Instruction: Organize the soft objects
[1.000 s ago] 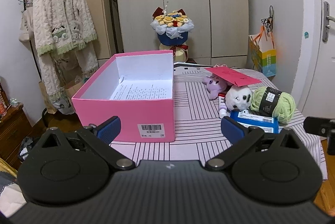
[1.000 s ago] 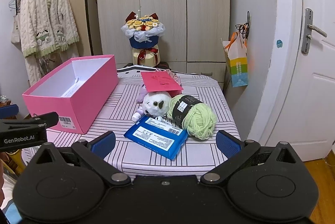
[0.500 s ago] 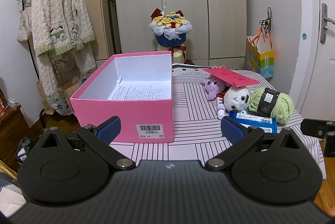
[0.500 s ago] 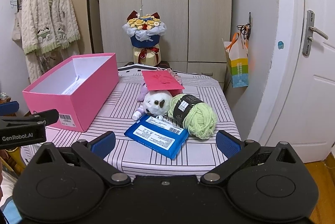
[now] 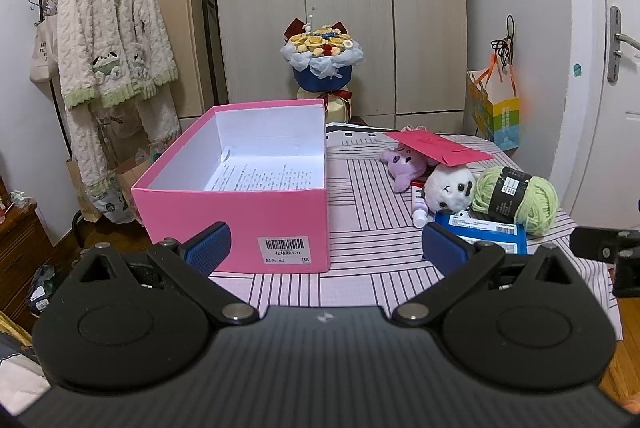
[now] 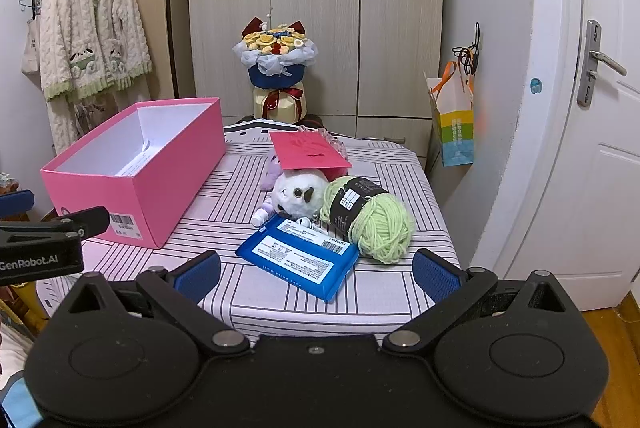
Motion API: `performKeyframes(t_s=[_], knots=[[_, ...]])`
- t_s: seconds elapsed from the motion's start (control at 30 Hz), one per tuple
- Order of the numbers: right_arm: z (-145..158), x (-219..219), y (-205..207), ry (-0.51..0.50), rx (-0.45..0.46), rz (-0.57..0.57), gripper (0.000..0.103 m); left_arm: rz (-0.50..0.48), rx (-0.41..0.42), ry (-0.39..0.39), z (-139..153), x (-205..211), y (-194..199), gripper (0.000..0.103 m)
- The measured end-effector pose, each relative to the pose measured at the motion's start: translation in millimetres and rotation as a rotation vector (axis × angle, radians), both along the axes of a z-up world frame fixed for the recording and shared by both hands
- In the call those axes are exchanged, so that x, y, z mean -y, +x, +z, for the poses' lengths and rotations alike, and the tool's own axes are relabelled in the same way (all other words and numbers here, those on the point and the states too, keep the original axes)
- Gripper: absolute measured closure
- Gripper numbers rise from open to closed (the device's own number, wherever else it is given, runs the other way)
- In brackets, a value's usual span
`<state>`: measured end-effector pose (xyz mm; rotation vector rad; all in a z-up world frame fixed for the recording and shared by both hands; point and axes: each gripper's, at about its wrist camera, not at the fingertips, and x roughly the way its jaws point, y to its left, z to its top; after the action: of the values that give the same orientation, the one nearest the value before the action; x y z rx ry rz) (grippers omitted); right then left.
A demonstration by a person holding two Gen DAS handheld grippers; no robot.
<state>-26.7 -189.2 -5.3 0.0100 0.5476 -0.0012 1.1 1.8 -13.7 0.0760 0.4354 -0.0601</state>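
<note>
An open pink box (image 5: 240, 212) (image 6: 136, 180) stands on the left of the striped table, with only a printed sheet inside. To its right lie a white plush (image 6: 298, 194) (image 5: 448, 188), a purple plush (image 5: 404, 164) (image 6: 272, 166), a green yarn ball (image 6: 376, 222) (image 5: 524, 198) and a blue wipes pack (image 6: 300, 254) (image 5: 488, 234). A red card (image 6: 306, 152) (image 5: 434, 148) rests on the plushes. My left gripper (image 5: 326, 246) is open and empty before the box. My right gripper (image 6: 316, 274) is open and empty before the wipes pack.
A small white tube (image 6: 260, 216) lies by the white plush. A flower bouquet (image 6: 276, 68) stands behind the table by the wardrobe. A robe (image 6: 88, 40) hangs on a rack at left. A paper bag (image 6: 454, 124) hangs at right, near a white door (image 6: 592, 148).
Both grippers have risen slightly and pulled back a little; the table objects sit lower in view. Nothing on the table has moved.
</note>
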Motion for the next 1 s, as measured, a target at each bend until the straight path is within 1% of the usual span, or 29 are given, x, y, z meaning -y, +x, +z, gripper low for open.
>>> performKeyframes(t_s=[0.67, 0.83, 1.0], knots=[[-2.1, 1.1, -0.8, -0.003, 0.0, 0.004, 0.0, -0.029, 0.01, -0.011, -1.5, -0.7, -4.2, 0.0], [0.1, 3.2, 1.0, -0.008, -0.005, 0.005, 0.0, -0.065, 0.012, -0.033, 3.1, 1.0, -1.5, 0.0], [3.3, 5.9, 8.0, -0.018, -0.015, 0.016, 0.0, -0.114, 0.036, -0.027, 8.9, 10.0, 3.9, 0.0]])
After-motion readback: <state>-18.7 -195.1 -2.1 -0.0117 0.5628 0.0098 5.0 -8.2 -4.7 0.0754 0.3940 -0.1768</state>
